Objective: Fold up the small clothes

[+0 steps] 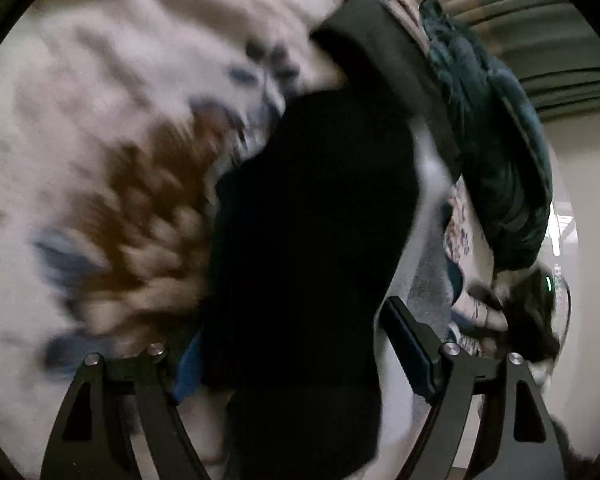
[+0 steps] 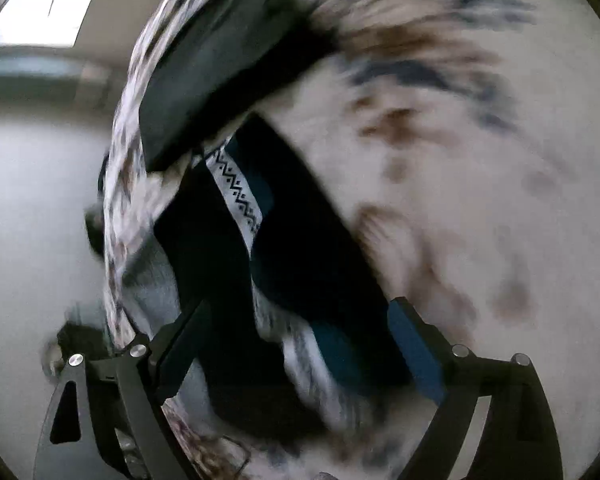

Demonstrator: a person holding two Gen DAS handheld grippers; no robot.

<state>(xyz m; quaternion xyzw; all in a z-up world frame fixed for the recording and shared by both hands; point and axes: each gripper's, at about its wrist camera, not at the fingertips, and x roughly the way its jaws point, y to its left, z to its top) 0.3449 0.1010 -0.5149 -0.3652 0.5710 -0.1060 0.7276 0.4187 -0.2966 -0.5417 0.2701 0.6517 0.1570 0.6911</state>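
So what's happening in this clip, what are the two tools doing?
A person is working with a tool in each hand over a floral-print cloth surface. Dark clothing sits between the fingers of both: a black garment at the left tool, and a dark garment with a white zigzag-patterned band at the right tool. Both sets of fingers are spread wide, so neither looks clamped. The frames are motion-blurred, so the stage of folding is unclear.
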